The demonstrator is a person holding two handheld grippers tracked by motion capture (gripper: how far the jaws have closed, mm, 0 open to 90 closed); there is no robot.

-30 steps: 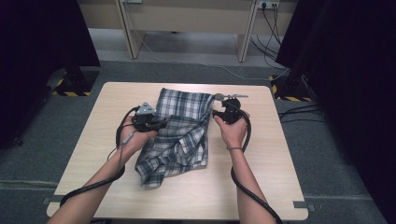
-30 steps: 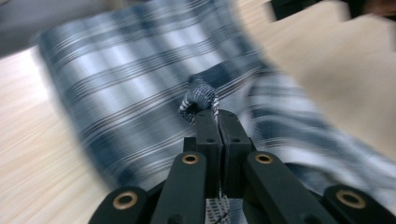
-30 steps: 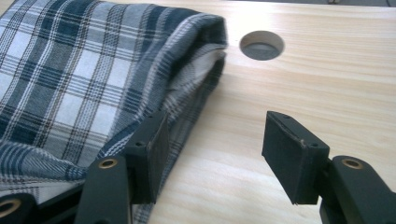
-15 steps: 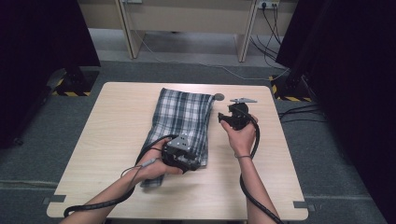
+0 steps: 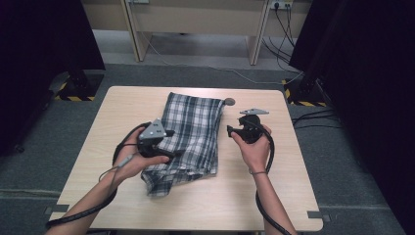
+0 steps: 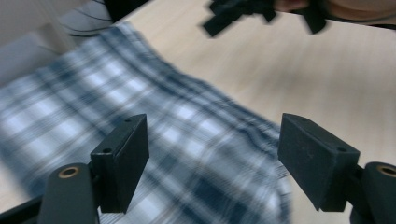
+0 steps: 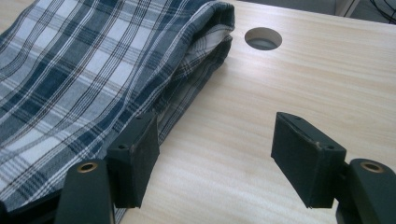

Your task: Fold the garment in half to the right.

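High view: we are seeing the plaid cloth [image 5: 191,134] lying lengthwise mid-table, folded into a long strip, its near end still rumpled and needing squaring. Left gripper [image 5: 169,147] jaws have just been opening above it, gripping nothing; right gripper [image 5: 234,131] is hanging spread beside its edge, jaws likewise just opening. We are working on a pale wooden table [image 5: 293,161] with a cable hole [image 5: 229,102], grey floor around.

The shirt [image 5: 192,133] is soft woven plaid cloth, matt and lightly creased. The table [image 5: 293,196] is pale wood-grain laminate, smooth with a faint sheen. Both grippers' pads [image 7: 135,161] look like matt black plastic.
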